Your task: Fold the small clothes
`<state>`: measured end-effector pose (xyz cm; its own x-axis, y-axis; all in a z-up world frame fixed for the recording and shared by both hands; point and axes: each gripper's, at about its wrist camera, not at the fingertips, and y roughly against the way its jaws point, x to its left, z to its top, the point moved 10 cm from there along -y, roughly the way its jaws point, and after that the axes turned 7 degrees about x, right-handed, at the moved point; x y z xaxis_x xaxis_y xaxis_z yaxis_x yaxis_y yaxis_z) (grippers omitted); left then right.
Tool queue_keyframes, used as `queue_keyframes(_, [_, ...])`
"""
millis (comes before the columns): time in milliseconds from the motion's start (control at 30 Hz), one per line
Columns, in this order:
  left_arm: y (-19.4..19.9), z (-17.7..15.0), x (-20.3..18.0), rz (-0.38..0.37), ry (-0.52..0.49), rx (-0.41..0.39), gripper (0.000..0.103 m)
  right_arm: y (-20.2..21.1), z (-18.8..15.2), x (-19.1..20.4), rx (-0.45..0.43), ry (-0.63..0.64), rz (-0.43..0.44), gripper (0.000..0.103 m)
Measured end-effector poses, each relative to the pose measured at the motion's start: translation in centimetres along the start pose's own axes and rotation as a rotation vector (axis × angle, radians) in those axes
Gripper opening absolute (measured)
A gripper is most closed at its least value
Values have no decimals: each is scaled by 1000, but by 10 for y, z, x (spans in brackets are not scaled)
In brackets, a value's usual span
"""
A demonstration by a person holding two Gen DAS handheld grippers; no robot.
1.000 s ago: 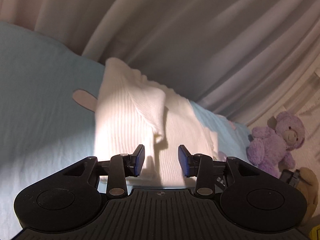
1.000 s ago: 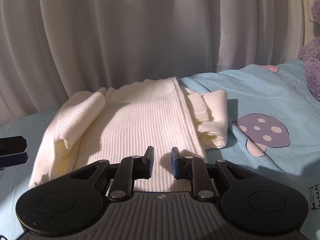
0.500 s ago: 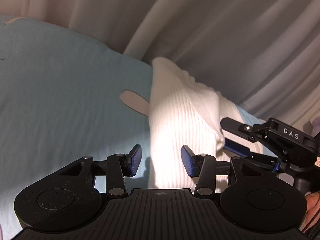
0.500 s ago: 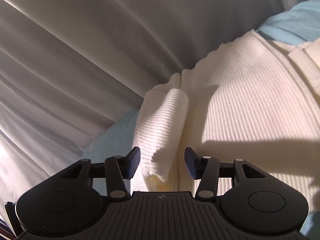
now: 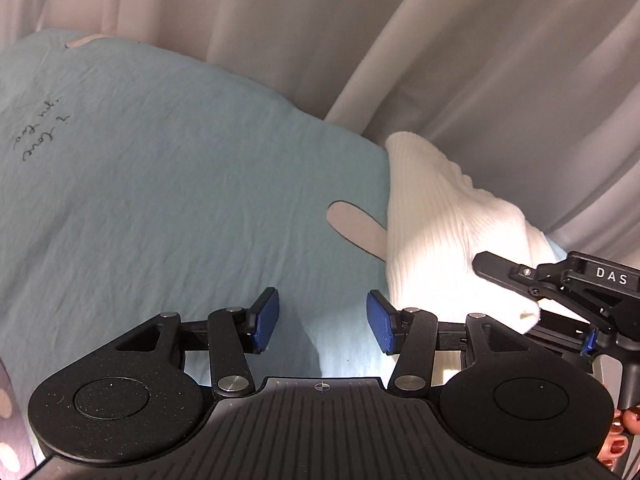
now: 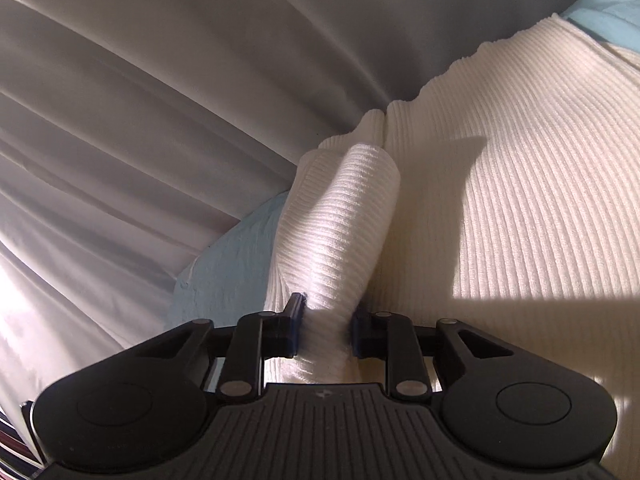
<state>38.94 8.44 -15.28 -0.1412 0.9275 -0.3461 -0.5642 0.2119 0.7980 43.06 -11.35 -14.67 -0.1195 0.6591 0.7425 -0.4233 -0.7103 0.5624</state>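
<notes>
A white ribbed sweater (image 5: pixel 440 240) lies on the light blue sheet (image 5: pixel 160 200) close to the curtain. My right gripper (image 6: pixel 326 320) is closing on the folded sleeve (image 6: pixel 352 220), and its blue pads press the knit from both sides. The sweater's body (image 6: pixel 520 200) spreads to the right of that sleeve. In the left wrist view the right gripper (image 5: pixel 520 300) comes in from the right with the sleeve's cuff in its jaws. My left gripper (image 5: pixel 322 308) hovers over bare sheet just left of the sweater's edge, its jaws opening with nothing between them.
A pale pleated curtain (image 5: pixel 440 60) hangs right behind the bed. The sheet carries a grey ear-shaped print (image 5: pixel 356 224) beside the sweater and some handwriting (image 5: pixel 40 128) at far left. A person's fingertips (image 5: pixel 620 436) show at the lower right.
The right gripper swung to the sleeve, opened around it, then closed on it. The left gripper drifted left off the sweater and dipped toward the sheet, its jaws a little wider.
</notes>
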Motion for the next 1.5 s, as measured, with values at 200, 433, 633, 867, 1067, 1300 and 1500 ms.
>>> queue_keyframes(200, [-2, -3, -20, -29, -44, 31, 54, 26, 5, 25, -114, 227, -156, 12])
queue_keyframes(433, [-3, -12, -67, -138, -146, 37, 55, 91, 11, -16, -179, 280, -432, 13])
queue_keyframes(633, [-14, -32, -93, -164, -225, 96, 55, 103, 5, -63, -144, 43, -261, 28])
queue_keyframes(867, [-10, -52, -114, -241, -303, 152, 65, 92, 1, -74, -150, -110, -52, 43])
queue_keyframes(1067, [2, -73, -126, -207, -401, 151, 70, 102, 14, -37, -290, 209, -305, 14])
queue_keyframes(1300, [-6, -86, -136, -188, -432, 180, 70, 120, 14, -82, -317, 216, -599, 17])
queue_keyframes(1500, [-15, -81, -140, -161, -399, 181, 70, 152, 2, -83, -355, 120, -438, 38])
